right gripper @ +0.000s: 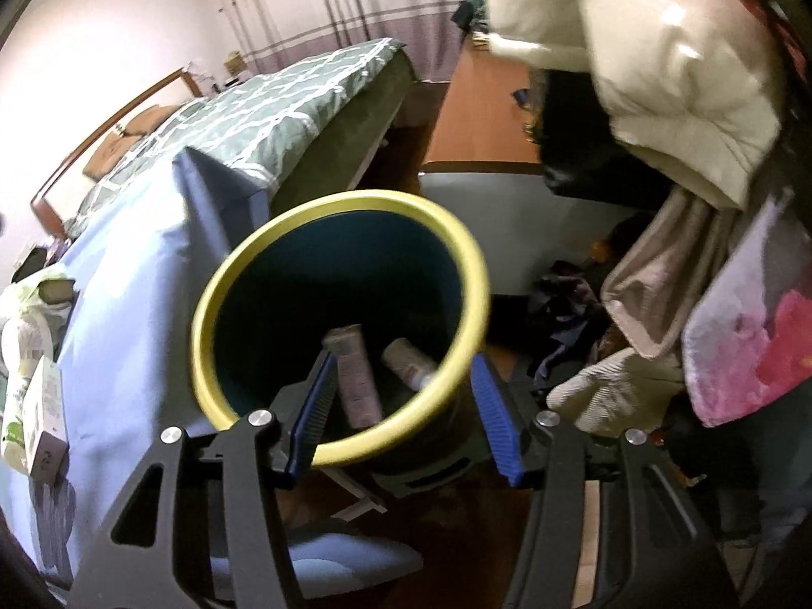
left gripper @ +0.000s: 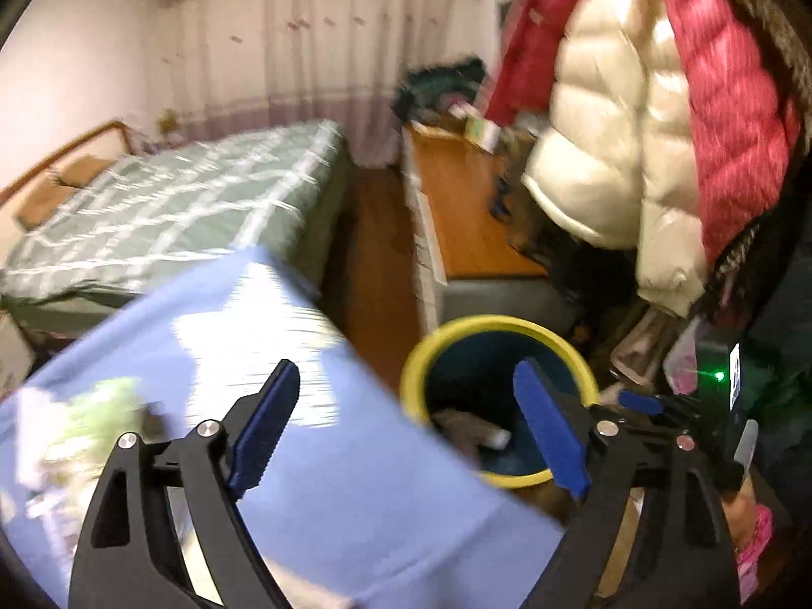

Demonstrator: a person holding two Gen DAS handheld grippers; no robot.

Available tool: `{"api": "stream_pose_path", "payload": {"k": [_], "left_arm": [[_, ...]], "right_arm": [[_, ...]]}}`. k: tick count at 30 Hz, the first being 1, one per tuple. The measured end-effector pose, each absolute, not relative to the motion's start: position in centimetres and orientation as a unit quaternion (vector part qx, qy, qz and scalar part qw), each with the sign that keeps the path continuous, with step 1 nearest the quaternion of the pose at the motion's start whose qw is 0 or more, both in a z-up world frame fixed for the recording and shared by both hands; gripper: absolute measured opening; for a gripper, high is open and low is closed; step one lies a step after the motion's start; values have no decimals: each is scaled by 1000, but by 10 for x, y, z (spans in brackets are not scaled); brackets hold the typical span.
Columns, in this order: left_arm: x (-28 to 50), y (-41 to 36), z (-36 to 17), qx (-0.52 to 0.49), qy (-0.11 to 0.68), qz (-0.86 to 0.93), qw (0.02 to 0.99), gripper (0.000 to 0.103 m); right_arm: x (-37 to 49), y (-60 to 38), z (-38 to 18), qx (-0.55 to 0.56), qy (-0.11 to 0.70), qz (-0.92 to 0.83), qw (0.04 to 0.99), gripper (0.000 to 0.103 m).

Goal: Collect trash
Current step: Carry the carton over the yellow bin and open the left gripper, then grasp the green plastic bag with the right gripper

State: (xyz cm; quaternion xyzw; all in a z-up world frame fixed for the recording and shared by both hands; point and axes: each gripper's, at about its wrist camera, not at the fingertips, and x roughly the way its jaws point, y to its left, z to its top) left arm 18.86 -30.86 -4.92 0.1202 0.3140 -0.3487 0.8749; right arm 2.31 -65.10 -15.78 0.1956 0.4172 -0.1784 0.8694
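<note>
Here the right tongs (right gripper: 403,408) clamp the bin's yellow rim (right gripper: 254,254), while the left tongs (left gripper: 406,406) hang spread and empty.

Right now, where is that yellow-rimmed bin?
In the right wrist view the yellow-rimmed bin sits centre, on the floor beside the blue-covered table, below the hanging white puffer jacket. The right hand-held gripper straddles its near rim.

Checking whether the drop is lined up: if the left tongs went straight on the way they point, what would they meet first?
Probably the yellow rim of the trash bin, though depth is unclear.
</note>
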Motion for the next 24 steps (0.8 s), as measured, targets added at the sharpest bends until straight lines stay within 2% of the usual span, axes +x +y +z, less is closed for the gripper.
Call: {"api": "stream_pose_path", "payload": {"k": [6, 13, 20, 24], "left_arm": [[199, -178, -24, 77, 274, -237, 929, 93], [217, -41, -43, 39, 252, -107, 961, 98], [242, 39, -84, 10, 241, -46, 969, 98], [251, 56, -103, -16, 266, -47, 963, 98]], "right_arm": [[52, -601, -144, 159, 425, -136, 881, 53], [98, -528, -123, 120, 422, -71, 896, 53], [151, -444, -88, 94, 403, 27, 910, 53], [175, -391, -62, 69, 375, 83, 921, 53]]}}
